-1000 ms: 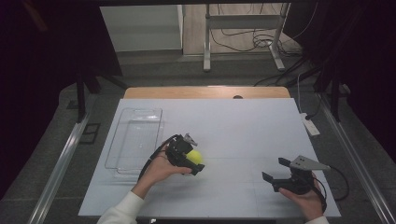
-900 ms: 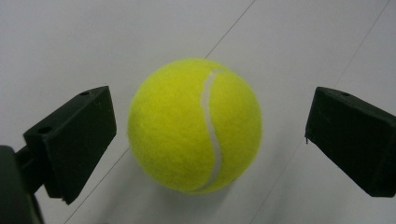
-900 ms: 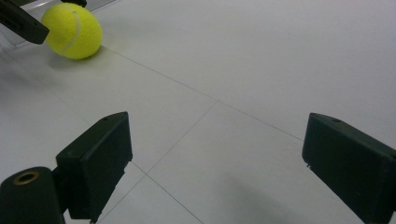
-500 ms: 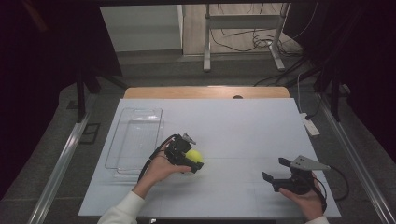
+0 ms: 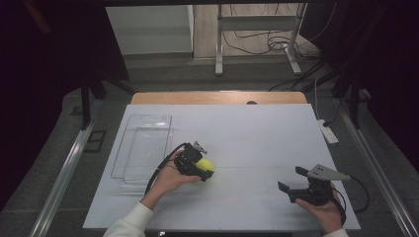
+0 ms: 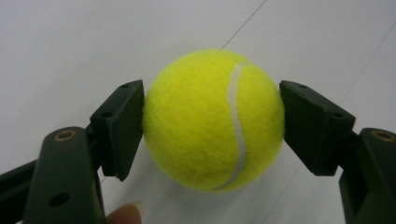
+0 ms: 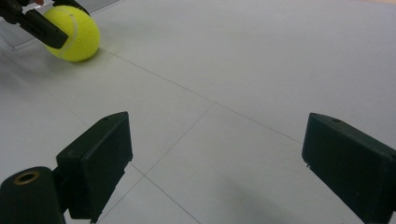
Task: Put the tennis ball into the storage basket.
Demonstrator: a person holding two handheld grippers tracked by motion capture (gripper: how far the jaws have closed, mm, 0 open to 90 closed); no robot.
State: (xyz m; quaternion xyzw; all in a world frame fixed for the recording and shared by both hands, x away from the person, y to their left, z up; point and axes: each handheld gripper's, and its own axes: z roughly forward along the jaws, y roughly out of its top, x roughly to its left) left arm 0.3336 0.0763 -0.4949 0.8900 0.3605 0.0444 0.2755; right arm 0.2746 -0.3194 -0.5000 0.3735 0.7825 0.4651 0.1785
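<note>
The left gripper [image 5: 201,170] has just been closing and now clamps the yellow tennis ball [image 6: 214,119], one black pad pressed on each side of it, the ball resting on the white table [image 5: 247,133] a little left of the middle. Just left of that hand lies a clear plastic tray [image 5: 143,145], near the table's left edge. The right gripper [image 5: 291,181] sits well apart near the front right corner, jaws spread wide with nothing between them, and bare white surface stretches between the two hands and on toward the far edge.
</note>
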